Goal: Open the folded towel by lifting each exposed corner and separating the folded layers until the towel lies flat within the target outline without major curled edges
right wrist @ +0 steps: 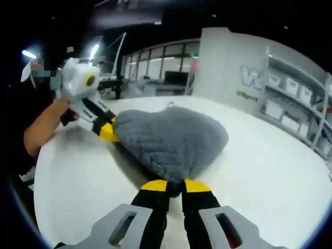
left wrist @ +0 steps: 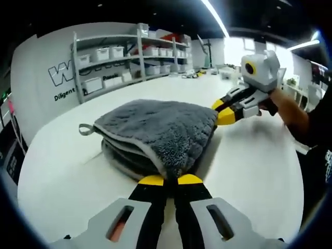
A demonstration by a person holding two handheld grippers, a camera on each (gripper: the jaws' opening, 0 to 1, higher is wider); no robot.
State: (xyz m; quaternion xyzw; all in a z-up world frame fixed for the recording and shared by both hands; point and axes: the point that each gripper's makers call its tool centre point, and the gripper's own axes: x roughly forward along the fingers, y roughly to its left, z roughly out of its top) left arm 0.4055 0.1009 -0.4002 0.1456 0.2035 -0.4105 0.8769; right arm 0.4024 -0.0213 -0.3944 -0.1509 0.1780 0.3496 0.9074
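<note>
A folded grey towel (left wrist: pixel 155 129) lies in several thick layers on a white table (left wrist: pixel 67 171), with a small hanging loop at its left edge. My left gripper (left wrist: pixel 171 179) is shut on the towel's near corner, its yellow-tipped jaws pinching the top layer. The right gripper (left wrist: pixel 222 111) comes in from the right and is shut on the towel's right corner. In the right gripper view the towel (right wrist: pixel 176 137) bulges upward, my right gripper (right wrist: pixel 175 185) is shut on its near corner, and the left gripper (right wrist: pixel 108 132) grips the left corner, with a person's forearm (right wrist: pixel 44 127) behind it.
Grey shelves (left wrist: pixel 129 57) with white bins stand against the back wall behind the table. The white table (right wrist: pixel 270 171) spreads wide around the towel. A person's arm (left wrist: pixel 293 111) reaches in at the right of the left gripper view.
</note>
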